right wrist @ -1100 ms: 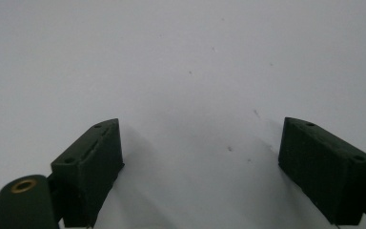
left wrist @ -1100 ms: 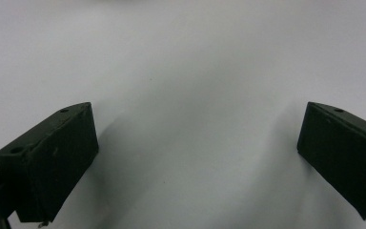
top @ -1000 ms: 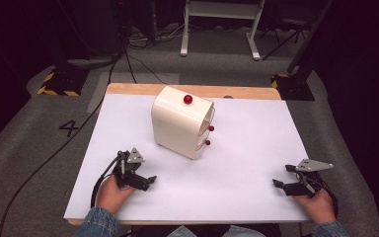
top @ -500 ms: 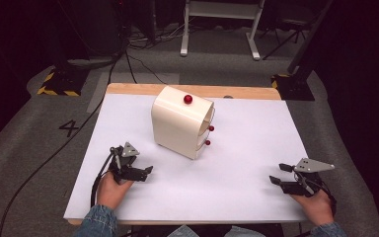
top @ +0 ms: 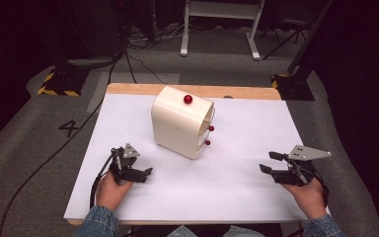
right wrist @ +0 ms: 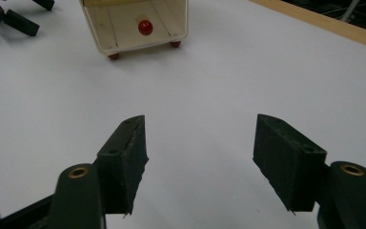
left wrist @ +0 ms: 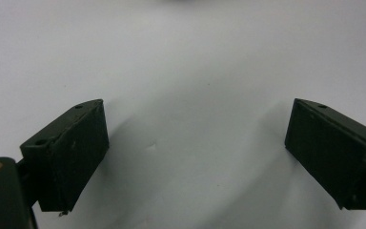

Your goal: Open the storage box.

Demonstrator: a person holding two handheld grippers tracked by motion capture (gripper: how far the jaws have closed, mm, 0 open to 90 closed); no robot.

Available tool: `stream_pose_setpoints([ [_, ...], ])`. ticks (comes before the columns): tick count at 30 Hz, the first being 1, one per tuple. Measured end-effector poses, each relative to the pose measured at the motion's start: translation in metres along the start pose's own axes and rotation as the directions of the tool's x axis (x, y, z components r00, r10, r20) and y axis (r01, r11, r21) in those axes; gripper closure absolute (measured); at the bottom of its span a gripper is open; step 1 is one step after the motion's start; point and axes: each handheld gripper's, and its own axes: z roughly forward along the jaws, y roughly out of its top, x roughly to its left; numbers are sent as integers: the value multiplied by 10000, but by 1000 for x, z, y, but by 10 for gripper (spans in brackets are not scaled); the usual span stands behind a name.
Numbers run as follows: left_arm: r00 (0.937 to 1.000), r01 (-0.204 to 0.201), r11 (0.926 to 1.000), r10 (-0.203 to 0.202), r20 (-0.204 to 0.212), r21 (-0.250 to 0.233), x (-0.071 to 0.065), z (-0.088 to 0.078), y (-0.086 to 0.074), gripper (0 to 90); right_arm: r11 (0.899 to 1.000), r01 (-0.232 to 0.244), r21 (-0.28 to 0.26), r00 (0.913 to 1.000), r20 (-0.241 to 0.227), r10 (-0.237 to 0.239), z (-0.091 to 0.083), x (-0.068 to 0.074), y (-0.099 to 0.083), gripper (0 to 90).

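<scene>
Two empty tongs: left tongs (top: 145, 174) spread wide; right tongs (top: 267, 161) half spread, just closing on nothing. Cream box (top: 180, 126) mid-tabletop (top: 237, 148), ahead-right of nearer left tongs, red knobs (top: 211, 128) facing right.

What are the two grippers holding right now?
Nothing. The left gripper and right gripper are both open over the white table, apart from the cream box.
</scene>
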Motion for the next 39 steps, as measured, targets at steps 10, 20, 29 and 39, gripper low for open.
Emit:
stream_pose_setpoints([
  [10,9999,-121,9999,121,-71,-45,0,0,-1,75,9994,70,-343,9992,-387,-83,22,6,35,425],
  [20,9999,-93,9999,93,-57,-47,0,0,0,75,9949,908,-435,9920,-846,-942,63,14,66,468],
  [29,10000,-82,10000,82,-27,-26,1,0,0,74,9948,908,-467,9892,-1111,-955,90,15,74,470],
  [39,10000,-86,10000,86,-26,-24,1,0,0,74,9958,729,-551,9808,-1771,-816,122,12,74,483],
])
